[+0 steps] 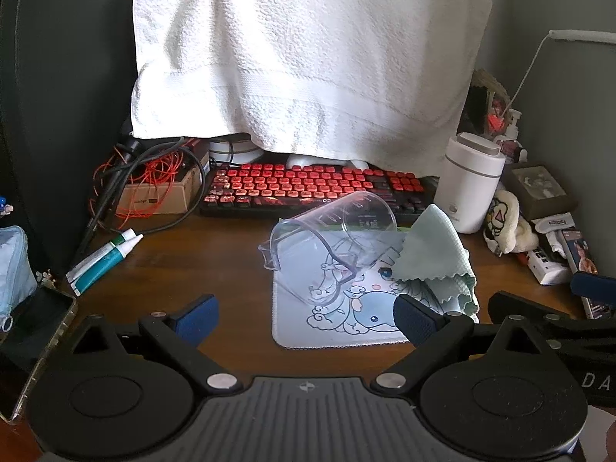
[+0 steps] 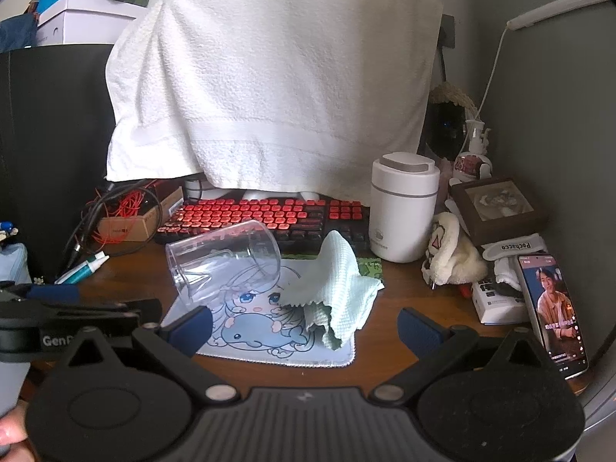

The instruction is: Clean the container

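Nearest the lens, both claws stand spread wide and hold nothing: the left gripper (image 1: 306,317) and the right gripper (image 2: 306,329), each with dark blue padded fingers; just ahead of them lies a pale cartoon-printed mouse pad (image 1: 342,331) on the brown wooden desk (image 1: 200,265); ahead of the left claw, between its fingers, a clear plastic measuring cup (image 1: 327,246) lies tipped on its side on the pad, mouth towards the left; touching it on the right, ahead of the right claw, sits a crumpled pale green waffle cloth (image 2: 338,292); beyond them a red-and-black keyboard (image 1: 308,188); to the far right, a white cylindrical humidifier (image 2: 402,208); farthest, a white towel (image 1: 300,57) draped over a monitor
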